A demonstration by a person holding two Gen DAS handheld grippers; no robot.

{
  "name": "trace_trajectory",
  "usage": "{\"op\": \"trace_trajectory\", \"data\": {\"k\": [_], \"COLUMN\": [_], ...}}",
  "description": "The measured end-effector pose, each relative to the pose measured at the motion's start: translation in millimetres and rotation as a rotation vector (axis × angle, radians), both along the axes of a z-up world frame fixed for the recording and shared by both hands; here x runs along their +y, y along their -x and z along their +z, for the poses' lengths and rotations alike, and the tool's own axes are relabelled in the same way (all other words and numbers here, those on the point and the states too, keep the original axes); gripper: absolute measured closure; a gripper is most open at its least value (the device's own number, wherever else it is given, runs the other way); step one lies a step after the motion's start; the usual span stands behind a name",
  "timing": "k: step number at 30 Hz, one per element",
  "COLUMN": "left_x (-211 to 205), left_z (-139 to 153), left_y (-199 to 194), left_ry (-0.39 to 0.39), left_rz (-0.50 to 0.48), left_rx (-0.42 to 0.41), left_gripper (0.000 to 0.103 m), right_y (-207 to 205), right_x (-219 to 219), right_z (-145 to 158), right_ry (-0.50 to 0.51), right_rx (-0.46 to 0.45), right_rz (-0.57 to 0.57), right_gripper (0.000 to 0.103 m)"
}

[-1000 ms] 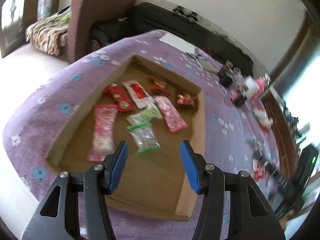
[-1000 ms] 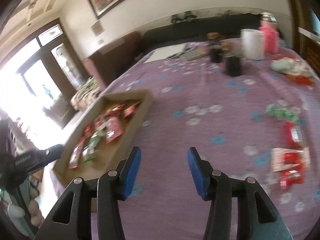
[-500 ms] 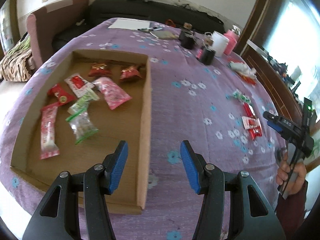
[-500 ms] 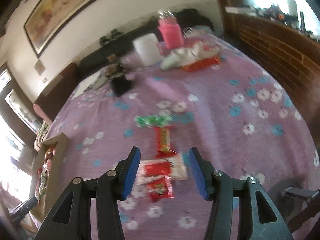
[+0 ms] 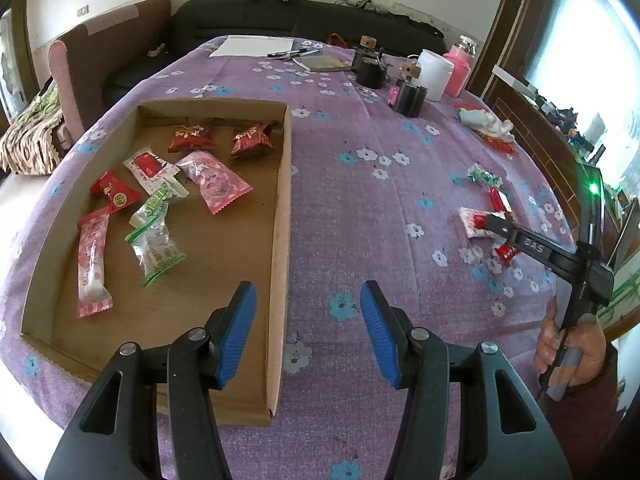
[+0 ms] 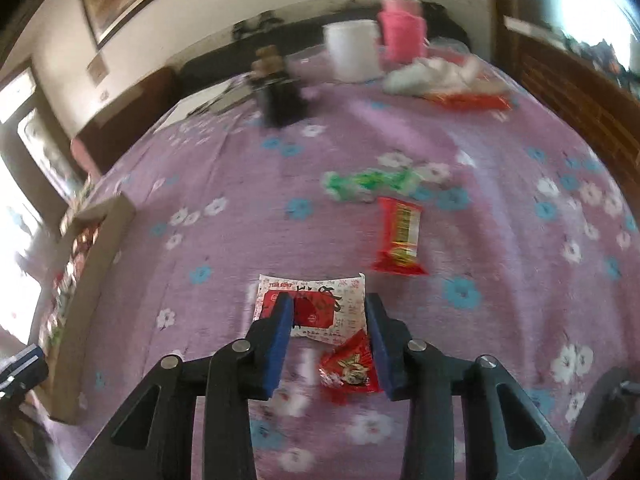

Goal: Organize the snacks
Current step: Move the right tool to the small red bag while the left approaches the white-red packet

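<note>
A cardboard tray point(image 5: 280, 216) on the purple flowered tablecloth holds several snack packets, among them a pink one point(image 5: 214, 186) and a clear green-edged one point(image 5: 156, 250). My left gripper point(image 5: 308, 336) is open and empty, above the tray's right wall near its front corner. My right gripper point(image 6: 328, 340) is open, low over a white-and-red packet point(image 6: 316, 306) and a small red packet point(image 6: 350, 366) that lie between its jaws. A red bar packet point(image 6: 400, 236) and a green candy packet point(image 6: 368, 184) lie beyond. The right gripper also shows in the left wrist view point(image 5: 500, 224).
At the table's far end stand a white tub point(image 5: 434, 74), a pink bottle point(image 5: 460, 68), dark holders point(image 5: 370, 72), paper and pens point(image 5: 256, 46). A white cloth with a red packet point(image 6: 444, 80) lies at the far right. Sofas stand behind the table.
My right gripper has dropped down and forward onto the white-and-red and small red packets. My left gripper has shifted slightly right along the tray's wall, still open.
</note>
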State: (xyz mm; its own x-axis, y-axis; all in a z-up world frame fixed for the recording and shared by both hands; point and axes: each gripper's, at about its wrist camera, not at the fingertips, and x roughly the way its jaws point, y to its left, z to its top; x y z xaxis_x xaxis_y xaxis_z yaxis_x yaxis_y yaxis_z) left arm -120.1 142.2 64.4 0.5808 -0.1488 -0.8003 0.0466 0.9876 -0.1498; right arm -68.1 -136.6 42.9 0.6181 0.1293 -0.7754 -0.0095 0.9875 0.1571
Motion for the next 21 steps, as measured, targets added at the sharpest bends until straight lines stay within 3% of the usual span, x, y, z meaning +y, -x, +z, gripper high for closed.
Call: {"op": "trace_trajectory", "data": {"k": [6,11,15,21], "left_x": [-5,-6,-6,-10], "left_z": [1,0,-2,-5], "left_y": [4,5,5,3], "left_ry": [-0.069,-0.122,-0.135,-0.142], "left_rz": [0.001,0.008,0.006,-0.003], "left_rx": [-0.022,-0.034,-0.035,-0.025], "left_gripper": [0.050,0.050,0.050,0.050], "right_y": [1,13,20,21], "right_x": [50,84,82,43], "right_z": [1,9,21,30], "right_ry": [0.013,-0.074,-0.070,-0.073], "right_rx": [0.001,-0.014,-0.045,-0.056], "right_rz": [0.154,0.322,0.311,0.200], "right_gripper": [0.065,0.065,0.064,0.060]}}
